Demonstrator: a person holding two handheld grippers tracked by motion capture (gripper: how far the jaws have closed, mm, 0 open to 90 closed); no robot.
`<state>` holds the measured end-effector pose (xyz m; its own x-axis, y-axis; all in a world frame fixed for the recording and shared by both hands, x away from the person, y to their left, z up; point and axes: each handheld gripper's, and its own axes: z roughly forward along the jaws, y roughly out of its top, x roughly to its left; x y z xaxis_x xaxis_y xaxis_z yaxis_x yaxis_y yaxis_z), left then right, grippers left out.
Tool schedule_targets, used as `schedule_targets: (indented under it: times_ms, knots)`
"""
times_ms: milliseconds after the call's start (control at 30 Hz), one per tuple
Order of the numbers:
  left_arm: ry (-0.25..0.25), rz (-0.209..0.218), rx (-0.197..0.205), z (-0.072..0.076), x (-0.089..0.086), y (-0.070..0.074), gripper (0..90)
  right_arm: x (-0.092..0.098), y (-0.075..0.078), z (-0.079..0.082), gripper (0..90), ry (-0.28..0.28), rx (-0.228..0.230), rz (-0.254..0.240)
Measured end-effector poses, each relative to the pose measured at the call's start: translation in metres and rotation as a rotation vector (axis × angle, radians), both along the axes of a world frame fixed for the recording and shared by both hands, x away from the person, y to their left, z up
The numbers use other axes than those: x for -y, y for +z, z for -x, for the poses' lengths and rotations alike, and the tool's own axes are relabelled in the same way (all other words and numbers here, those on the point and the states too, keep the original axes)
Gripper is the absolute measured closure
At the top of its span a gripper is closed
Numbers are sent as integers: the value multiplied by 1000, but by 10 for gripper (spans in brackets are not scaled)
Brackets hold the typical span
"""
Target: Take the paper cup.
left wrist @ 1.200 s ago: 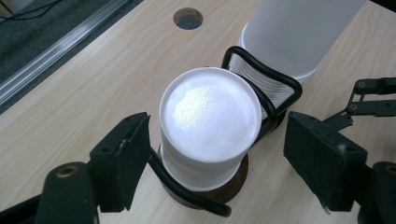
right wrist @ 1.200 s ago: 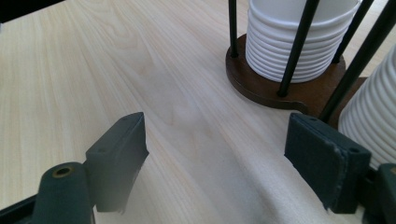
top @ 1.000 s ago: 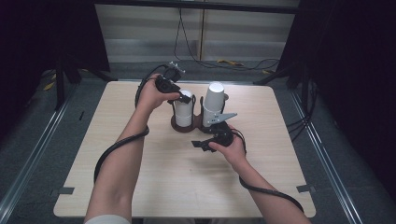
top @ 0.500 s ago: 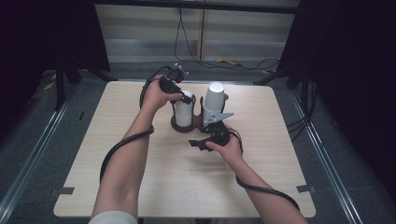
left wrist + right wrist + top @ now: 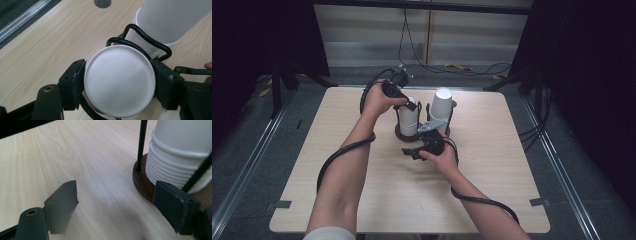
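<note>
Cup stack (image 5: 119, 81), white, upside down in wire holder (image 5: 146, 41) on table (image 5: 362, 195): left gripper (image 5: 119, 83) has just closed on top cup. Right gripper (image 5: 122, 206) gapes near holder base (image 5: 141, 182). Next, likely: steady base, lift straight up.

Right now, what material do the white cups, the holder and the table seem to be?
White cups: probably paper or thin plastic, matte, with stacked ribbed rims. Holder: dark brown base, perhaps wood, with glossy black wire. Table: pale wood-grain top, maybe laminate.

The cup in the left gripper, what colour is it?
White; the cup shows best in the left gripper view.
</note>
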<state>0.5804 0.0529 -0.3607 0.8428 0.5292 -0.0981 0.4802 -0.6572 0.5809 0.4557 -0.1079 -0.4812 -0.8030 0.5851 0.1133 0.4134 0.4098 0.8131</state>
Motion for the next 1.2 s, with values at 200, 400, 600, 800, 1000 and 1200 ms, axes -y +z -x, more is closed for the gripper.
schedule_targets:
  times_ms: [200, 400, 600, 800, 1000, 1200]
  knots:
    - [1, -4, -11, 0, 2, 3, 331, -8, 0, -5, 181, -14, 4, -10]
    - [9, -3, -22, 1, 5, 4, 331, -10, 0, -10, 169, -38, 4, -28]
    - [5, -15, -24, 1, 6, 5, 331, -14, 1, -14, 147, -81, 11, -39]
    - [9, -33, -26, 1, 6, 7, 332, -17, -1, -16, 146, -100, 6, -33]
    - [11, -47, -32, 1, 5, 11, 332, -17, -1, -16, 149, -105, 7, -31]
    - [23, -47, -28, 2, 6, 21, 334, -16, -2, -16, 147, -113, 13, -14]
